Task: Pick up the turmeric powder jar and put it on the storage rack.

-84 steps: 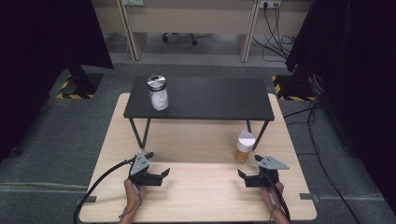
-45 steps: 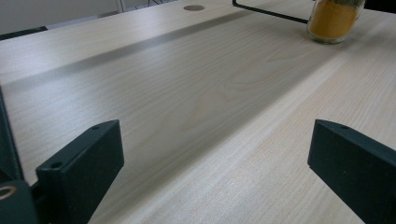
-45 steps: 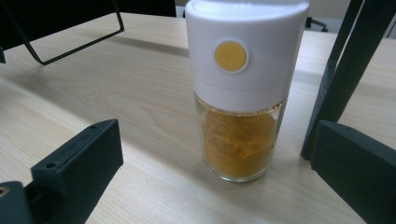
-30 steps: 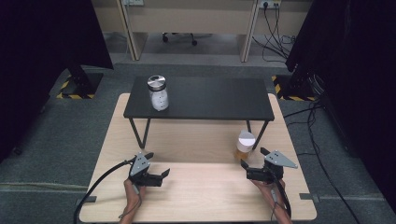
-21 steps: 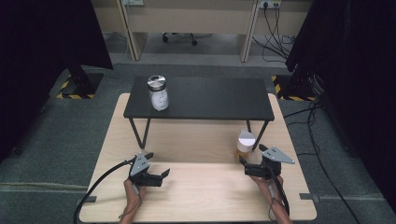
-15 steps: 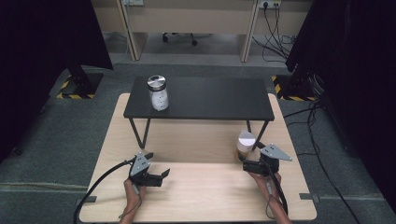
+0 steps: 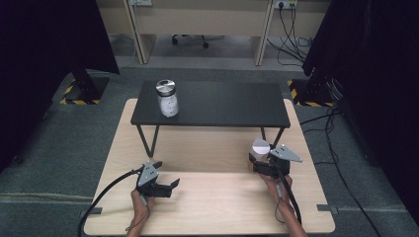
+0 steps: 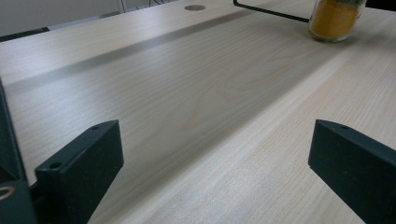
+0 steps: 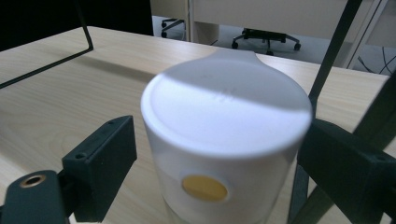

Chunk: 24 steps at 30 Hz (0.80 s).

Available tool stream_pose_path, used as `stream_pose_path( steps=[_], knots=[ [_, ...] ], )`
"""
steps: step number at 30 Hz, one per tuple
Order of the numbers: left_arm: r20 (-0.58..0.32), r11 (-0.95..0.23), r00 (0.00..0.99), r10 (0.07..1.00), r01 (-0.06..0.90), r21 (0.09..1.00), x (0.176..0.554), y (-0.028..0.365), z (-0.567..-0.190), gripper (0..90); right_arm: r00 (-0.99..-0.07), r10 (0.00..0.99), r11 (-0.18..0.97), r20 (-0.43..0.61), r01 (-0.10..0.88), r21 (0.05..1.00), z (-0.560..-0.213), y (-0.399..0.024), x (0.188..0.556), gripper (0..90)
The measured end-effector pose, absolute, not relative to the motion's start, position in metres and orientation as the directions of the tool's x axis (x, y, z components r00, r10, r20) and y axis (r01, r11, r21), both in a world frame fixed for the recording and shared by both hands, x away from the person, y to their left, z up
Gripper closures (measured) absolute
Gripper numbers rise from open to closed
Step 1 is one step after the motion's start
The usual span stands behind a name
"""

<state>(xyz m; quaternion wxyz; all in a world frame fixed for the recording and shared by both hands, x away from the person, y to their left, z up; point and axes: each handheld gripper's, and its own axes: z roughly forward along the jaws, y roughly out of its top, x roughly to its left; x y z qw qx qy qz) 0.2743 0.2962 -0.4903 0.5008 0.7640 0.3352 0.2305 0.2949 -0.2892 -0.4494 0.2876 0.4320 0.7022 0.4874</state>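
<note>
A jar of orange powder with a white lid (image 7: 260, 148) stands on the pale wooden table (image 7: 212, 207), at the right beside the black stand's leg. My right gripper (image 7: 256, 164) reaches it from the near side. In the right gripper view the white lid (image 9: 224, 107) sits between the jaws of my right gripper (image 9: 219, 137). The jaws have just been closing; the right one meets the lid and a sliver of gap stays at the left. My left gripper (image 7: 167, 174) rests open at the near left, with bare wood between its jaws (image 8: 212, 144) and the orange jar (image 8: 334, 18) far off.
A low black stand (image 7: 222, 103) sits across the far half of the table on thin metal legs. On its left end stands a glass jar (image 7: 167, 98) with a metal lid. Cables trail from both grippers toward the near edge.
The right gripper has slid left and forward up to the white-lidded jar, and its jaws now flank the lid. The left gripper and both jars have stayed put.
</note>
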Motion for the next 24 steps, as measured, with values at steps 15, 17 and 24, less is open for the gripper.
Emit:
stream_pose_path(
  steps=[15,17,24],
  knots=[
    [0.016,-0.274,0.669,0.743,0.282,0.919,0.274,0.296,-0.490,2.3,-0.433,0.901,0.178,-0.012,0.345,0.922,-0.449,-0.275,0.303,30.6],
    [0.017,-0.274,0.669,0.743,0.281,0.920,0.274,0.296,-0.490,2.3,-0.434,0.901,0.183,-0.017,0.344,0.921,-0.448,-0.275,0.302,30.7],
    [0.018,-0.276,0.670,0.742,0.281,0.919,0.275,0.297,-0.490,2.3,-0.460,0.888,0.186,-0.008,0.343,0.921,-0.445,-0.276,0.297,30.8]
  ],
)
